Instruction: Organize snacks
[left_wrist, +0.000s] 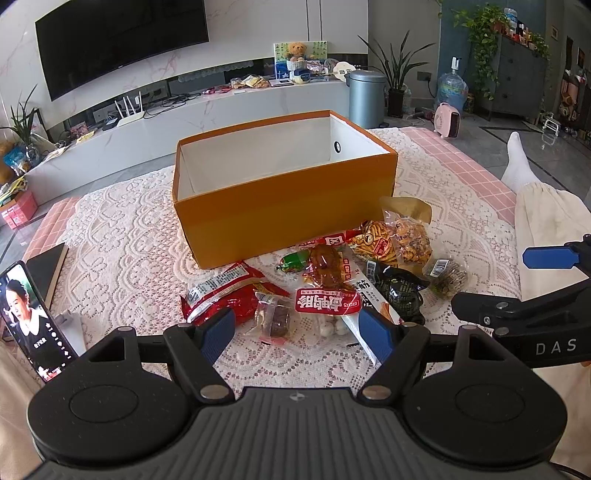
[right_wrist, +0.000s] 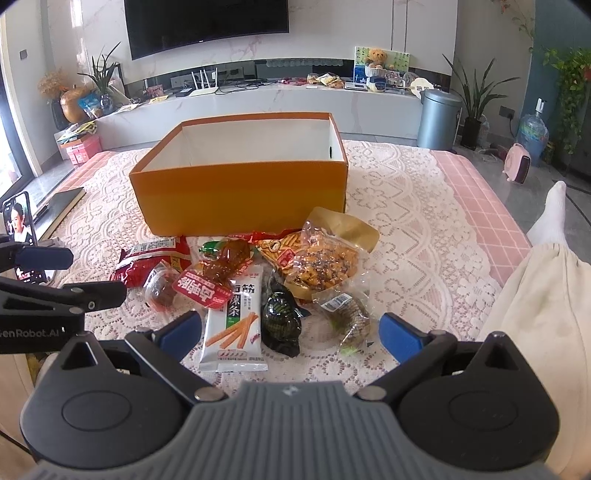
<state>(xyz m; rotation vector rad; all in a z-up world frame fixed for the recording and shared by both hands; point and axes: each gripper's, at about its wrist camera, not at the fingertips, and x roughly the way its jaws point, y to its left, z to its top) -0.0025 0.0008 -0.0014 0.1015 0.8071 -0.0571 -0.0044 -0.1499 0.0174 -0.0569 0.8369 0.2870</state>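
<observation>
"DAS" on right claw (left_wrist: 554, 266), "GenRobot.AI" on left claw (right_wrist: 55, 273), possibly "辣条" on white packet (right_wrist: 234, 325)

Orange box (left_wrist: 284, 206) (white inside), white lace tablecloth (left_wrist: 122, 236)

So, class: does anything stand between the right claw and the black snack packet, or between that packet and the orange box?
Nothing blocks the open right claw from the black snack packet. Between it and the open orange box, the other snacks and the box's near wall stand, so it must go over them.
</observation>
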